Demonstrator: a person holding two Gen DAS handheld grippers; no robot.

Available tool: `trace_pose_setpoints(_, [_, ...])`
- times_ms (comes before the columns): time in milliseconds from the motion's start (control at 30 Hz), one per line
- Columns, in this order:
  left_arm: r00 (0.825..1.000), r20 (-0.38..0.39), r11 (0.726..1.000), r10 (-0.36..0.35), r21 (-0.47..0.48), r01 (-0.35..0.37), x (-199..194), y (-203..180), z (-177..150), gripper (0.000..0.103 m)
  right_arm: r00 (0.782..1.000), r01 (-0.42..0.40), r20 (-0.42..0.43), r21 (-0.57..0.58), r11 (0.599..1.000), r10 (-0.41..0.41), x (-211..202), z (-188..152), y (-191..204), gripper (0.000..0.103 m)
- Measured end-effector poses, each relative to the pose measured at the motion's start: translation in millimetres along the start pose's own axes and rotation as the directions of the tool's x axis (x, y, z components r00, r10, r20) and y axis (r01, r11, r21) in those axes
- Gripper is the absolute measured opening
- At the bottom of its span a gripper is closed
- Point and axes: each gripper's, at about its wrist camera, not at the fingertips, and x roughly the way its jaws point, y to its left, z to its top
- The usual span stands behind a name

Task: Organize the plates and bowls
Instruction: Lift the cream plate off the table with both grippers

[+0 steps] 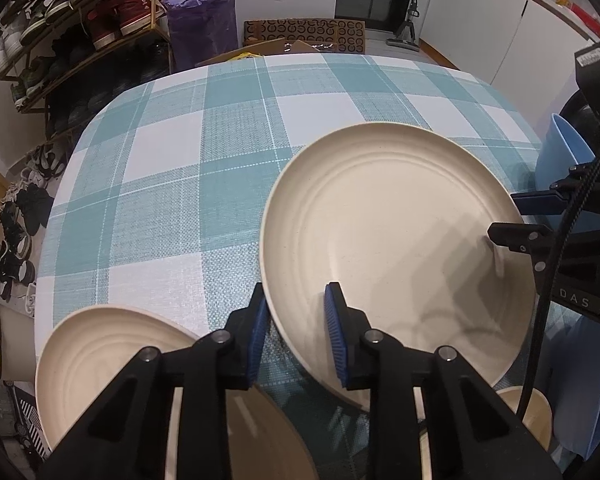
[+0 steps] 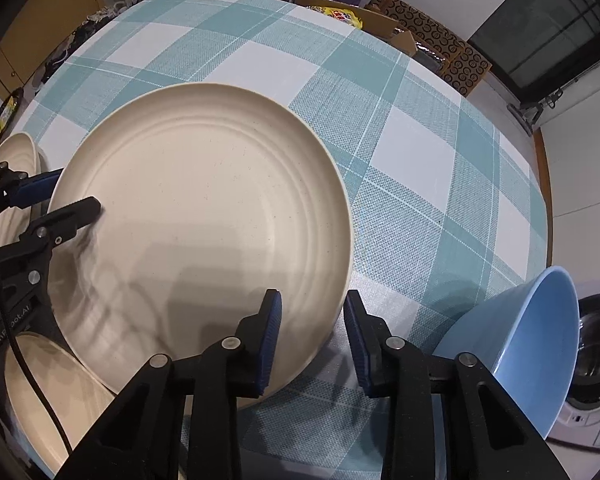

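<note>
On checked woven cloth (image 1: 180, 152), both jaws straddle a round ridged cream plate (image 1: 396, 232).

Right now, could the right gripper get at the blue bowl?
Probably not yet: the right gripper looks clamped on the rim of the large cream plate. The blue bowl lies tilted close beside it, nothing between, so after releasing the way seems free.

Far tablecloth (image 2: 420, 152) lies free; blue bowl (image 2: 532, 340) blocks right.

"DAS" shows on the right claw (image 1: 512, 216); "Robot.AI" on the left claw (image 2: 64, 204).
</note>
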Motion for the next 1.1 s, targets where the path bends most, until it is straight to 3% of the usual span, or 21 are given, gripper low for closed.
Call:
trace_pose_setpoints(167, [1.0,0.003,1.0,0.003,-0.006,-0.003,-2,1,1,0.022,0.999,-0.009,0.034,0.013,1.0,0.009,-4,-4,-5,0.023])
trace_pose_setpoints(633, [1.0,0.009,1.0,0.001,-0.011,-0.001,-6,-2,3,0.022,0.997,-0.02,0.08,0.036,0.999,0.017,-14,-8,-12,0.021])
trace_pose_setpoints(1100, [1.0,-0.012,1.0,0.013,-0.001,-0.013,3,-2,2,0.022,0.998,0.012,0.055,0.004,1.0,-0.012,-3,-13,-3,0.021])
